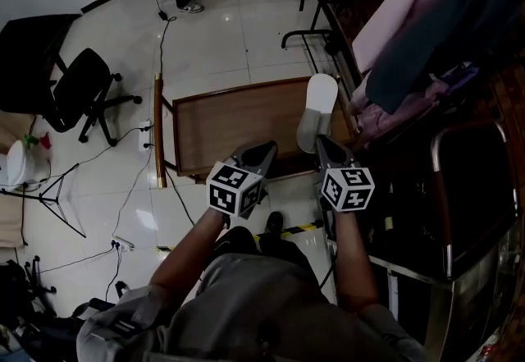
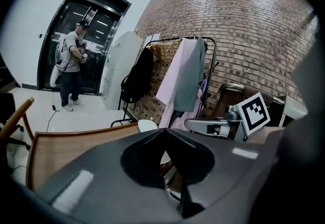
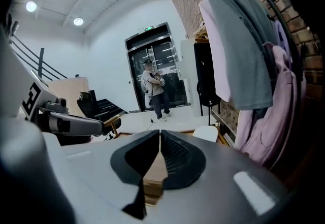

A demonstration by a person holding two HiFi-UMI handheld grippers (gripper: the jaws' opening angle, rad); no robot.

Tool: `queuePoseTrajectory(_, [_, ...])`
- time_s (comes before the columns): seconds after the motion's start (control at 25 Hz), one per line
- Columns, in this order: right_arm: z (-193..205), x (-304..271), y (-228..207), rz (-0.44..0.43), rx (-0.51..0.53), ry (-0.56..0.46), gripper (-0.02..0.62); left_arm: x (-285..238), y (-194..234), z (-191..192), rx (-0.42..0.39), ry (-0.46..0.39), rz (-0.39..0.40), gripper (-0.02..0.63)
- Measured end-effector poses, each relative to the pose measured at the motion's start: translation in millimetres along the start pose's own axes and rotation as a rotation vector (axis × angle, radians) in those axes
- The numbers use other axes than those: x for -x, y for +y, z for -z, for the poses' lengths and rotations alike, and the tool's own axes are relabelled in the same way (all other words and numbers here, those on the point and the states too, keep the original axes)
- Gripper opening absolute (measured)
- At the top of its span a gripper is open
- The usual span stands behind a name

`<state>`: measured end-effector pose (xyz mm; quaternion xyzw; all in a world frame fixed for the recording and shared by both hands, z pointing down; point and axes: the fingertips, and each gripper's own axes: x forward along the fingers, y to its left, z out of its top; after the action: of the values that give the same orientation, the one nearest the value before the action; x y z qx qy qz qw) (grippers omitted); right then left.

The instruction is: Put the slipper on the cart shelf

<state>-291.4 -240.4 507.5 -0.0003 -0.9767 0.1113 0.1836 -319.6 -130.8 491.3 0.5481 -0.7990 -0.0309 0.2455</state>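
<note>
White slipper lies on the right end of the wooden cart shelf, next to a clothes rack. Left gripper is clenched with nothing between its jaws, over the shelf's near edge. Right gripper is clenched and empty too, tip just beside the slipper's near end. A person stands by the far door.

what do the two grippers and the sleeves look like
The left gripper and right gripper are grey wedge-shaped shells, each carrying a white cube of black square markers. Their fingers are black, ribbed inside. The person wears a grey short-sleeved top.
</note>
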Motion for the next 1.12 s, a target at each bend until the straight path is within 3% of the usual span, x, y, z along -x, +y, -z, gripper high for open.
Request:
queuePoseTrajectory(0.28, [35.4,-53.2,-53.2,0.078,-0.014,0.131,0.055,-51.6,23.3,0.9,-0.050,0.053,0.021,0.008])
queuePoseTrajectory(0.48, [67.3,-103.5,-91.9,0.191,-0.020,0.215,0.141,-78.8,45.1,11.8,-0.006,0.108,0.060,0.008])
queuePoseTrajectory(0.72, [108.1,-138.2,-116.8,0.247,-0.078,0.318,0.173,-88.0,69.7,24.3,0.018,0.182,0.081,0.008])
queuePoseTrajectory(0.96, [125.7,-155.5,-120.1,0.300,-0.036,0.372,0.161,-87.7,85.6,30.2,0.032,0.218,0.097,0.008])
queuePoseTrajectory(1.04, [125.1,-155.6,-118.1,0.309,-0.007,0.385,0.068,-87.1,88.2,28.0,0.031,0.223,0.102,0.008])
queuePoseTrajectory(1.12, [120.4,-153.4,-116.0,0.314,0.000,0.378,0.035,-87.6,89.7,26.3,0.019,0.229,0.112,0.008])
